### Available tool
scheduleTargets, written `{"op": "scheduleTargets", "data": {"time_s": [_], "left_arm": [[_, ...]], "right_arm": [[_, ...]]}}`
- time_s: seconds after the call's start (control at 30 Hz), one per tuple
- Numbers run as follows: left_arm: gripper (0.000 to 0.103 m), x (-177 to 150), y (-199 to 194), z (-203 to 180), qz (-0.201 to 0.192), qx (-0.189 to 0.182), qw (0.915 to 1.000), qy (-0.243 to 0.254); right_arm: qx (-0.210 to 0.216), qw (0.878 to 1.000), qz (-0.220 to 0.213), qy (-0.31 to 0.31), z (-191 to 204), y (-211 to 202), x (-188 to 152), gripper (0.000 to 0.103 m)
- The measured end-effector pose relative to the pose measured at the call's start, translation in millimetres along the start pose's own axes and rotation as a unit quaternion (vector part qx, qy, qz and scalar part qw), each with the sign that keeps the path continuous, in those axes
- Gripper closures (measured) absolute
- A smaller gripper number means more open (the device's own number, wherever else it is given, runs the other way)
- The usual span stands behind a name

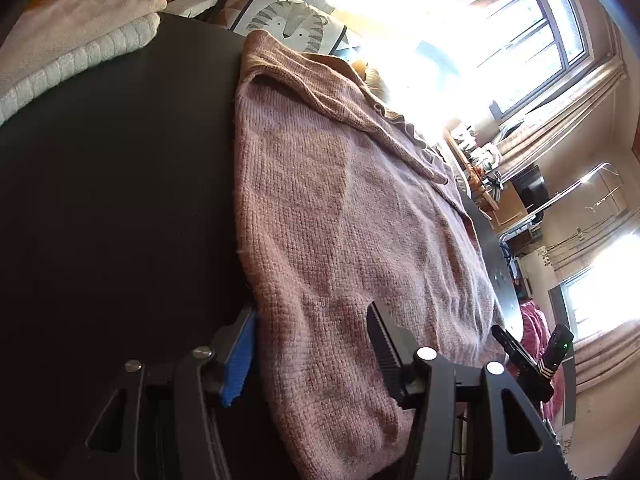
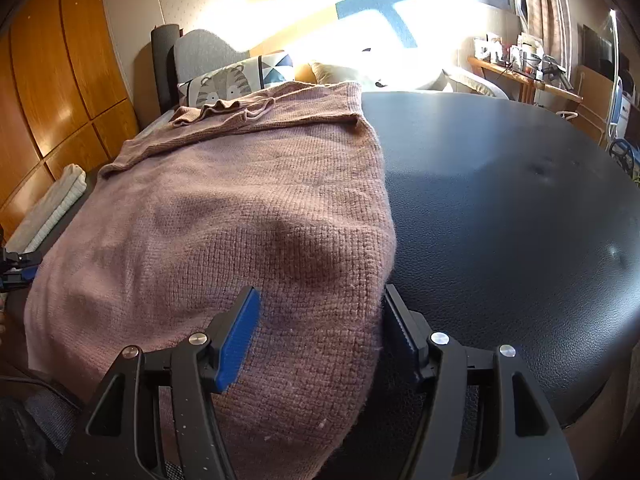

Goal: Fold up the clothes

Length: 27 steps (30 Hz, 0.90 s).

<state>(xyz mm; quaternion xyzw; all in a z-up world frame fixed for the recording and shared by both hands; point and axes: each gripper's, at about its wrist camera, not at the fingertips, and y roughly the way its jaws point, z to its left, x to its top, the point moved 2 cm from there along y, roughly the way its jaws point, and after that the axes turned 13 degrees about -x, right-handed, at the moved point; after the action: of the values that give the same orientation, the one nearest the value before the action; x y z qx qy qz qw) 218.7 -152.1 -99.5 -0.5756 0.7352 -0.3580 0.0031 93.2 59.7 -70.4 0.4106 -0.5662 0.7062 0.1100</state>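
A dusty-pink knitted sweater (image 2: pixel 224 208) is spread flat on a round black leather-textured table (image 2: pixel 520 216), with its near hem hanging over the table's edge. A sleeve is seen folded across the far part of the garment, and the ribbed neckline is bunched at the far end.

The right tool (image 2: pixel 320 320) is held at the near right corner of the sweater with its jaws apart; the blue-padded finger (image 2: pixel 236 344) is placed over the knit and the black finger (image 2: pixel 400 328) is set just beside the sweater's right edge, so the corner lies between them without being pinched.

The left tool (image 1: pixel 312 344) is likewise spread wide at the opposite near corner (its own view is strongly tilted), with the fabric edge lying between the blue pad (image 1: pixel 240 360) and the black ribbed finger (image 1: pixel 384 344); no grip on the cloth is seen.

A folded cream cable-knit garment (image 1: pixel 72 60) is laid on the table beyond the sweater's left side, apart from it. A cushion printed with a grey tiger face (image 2: pixel 224 84) is seen behind the table, against a grey headboard, and bright window light washes out the background.
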Motion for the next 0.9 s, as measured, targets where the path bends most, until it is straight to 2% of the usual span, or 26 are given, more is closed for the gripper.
{"op": "scheduleTargets", "data": {"time_s": [0.1, 0.27, 0.3, 0.33, 0.37, 0.4, 0.43, 0.7, 0.83, 0.9], "left_arm": [[0.057, -2, 2, -1, 0.003, 0.001, 1.0000, 0.003], [0.058, -2, 8, -8, 0.023, 0.031, 0.9988, 0.031], [0.062, -2, 9, -9, 0.024, 0.038, 0.9984, 0.035], [0.069, -2, 8, -7, 0.019, 0.044, 0.9984, 0.031], [0.074, -3, 7, -5, 0.014, 0.050, 0.9983, 0.026], [0.087, -3, 5, -2, 0.009, 0.056, 0.9982, 0.021], [0.094, -3, 4, 1, 0.004, 0.050, 0.9987, 0.012], [0.098, -7, 7, 0, 0.003, 0.013, 0.9999, 0.001], [0.098, -6, 4, 0, -0.014, -0.030, 0.9993, -0.019], [0.098, -4, -2, 1, -0.025, -0.040, 0.9986, -0.022]], "right_arm": [[0.010, 1.000, 0.000, 0.002, 0, 2, 2, 0.037], [-0.014, 0.999, -0.007, -0.028, 11, 2, 0, 0.039], [-0.018, 0.999, -0.007, -0.033, 13, 2, 0, 0.046], [-0.015, 0.999, -0.005, -0.032, 14, 2, 0, 0.062], [-0.009, 1.000, -0.002, -0.030, 14, 2, 2, 0.070], [0.001, 1.000, 0.003, -0.023, 14, 2, 2, 0.082], [0.012, 1.000, 0.009, -0.015, 14, 3, 3, 0.089], [0.096, 0.993, 0.049, 0.055, 6, 9, 5, 0.092], [0.152, 0.981, 0.055, 0.107, -5, 6, 4, 0.092], [0.179, 0.973, 0.052, 0.137, -12, 4, 3, 0.092]]}}
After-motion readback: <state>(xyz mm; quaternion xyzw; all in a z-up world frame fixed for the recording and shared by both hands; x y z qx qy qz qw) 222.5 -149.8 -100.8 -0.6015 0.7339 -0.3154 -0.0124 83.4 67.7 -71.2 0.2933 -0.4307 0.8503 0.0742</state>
